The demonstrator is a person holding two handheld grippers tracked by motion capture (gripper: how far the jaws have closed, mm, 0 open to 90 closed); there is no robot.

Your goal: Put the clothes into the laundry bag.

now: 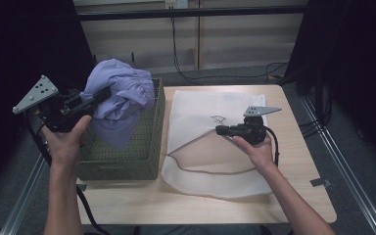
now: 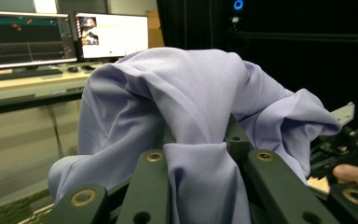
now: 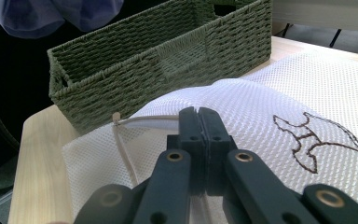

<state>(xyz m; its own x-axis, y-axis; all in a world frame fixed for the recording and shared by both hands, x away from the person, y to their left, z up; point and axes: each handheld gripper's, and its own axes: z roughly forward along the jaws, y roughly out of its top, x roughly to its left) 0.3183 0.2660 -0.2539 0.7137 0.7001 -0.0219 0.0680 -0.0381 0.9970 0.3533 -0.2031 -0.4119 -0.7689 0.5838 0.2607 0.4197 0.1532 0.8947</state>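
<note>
The bench (image 1: 293, 196) has a pale wood-grain top with rounded corners. Two things lie directly on it. A green woven basket (image 1: 127, 159) stands along its left side, its left wall close to the bench edge; it is rectangular, with a handle slot in one end wall. Just beside it to the right, a white mesh bag (image 1: 200, 110) lies flat and covers much of the middle of the top, with a dark stitched emblem (image 1: 218, 118) near its centre and a pale zip edge (image 1: 210, 171) curving across its near part. Bare wood shows along the near edge and down the right side.
</note>
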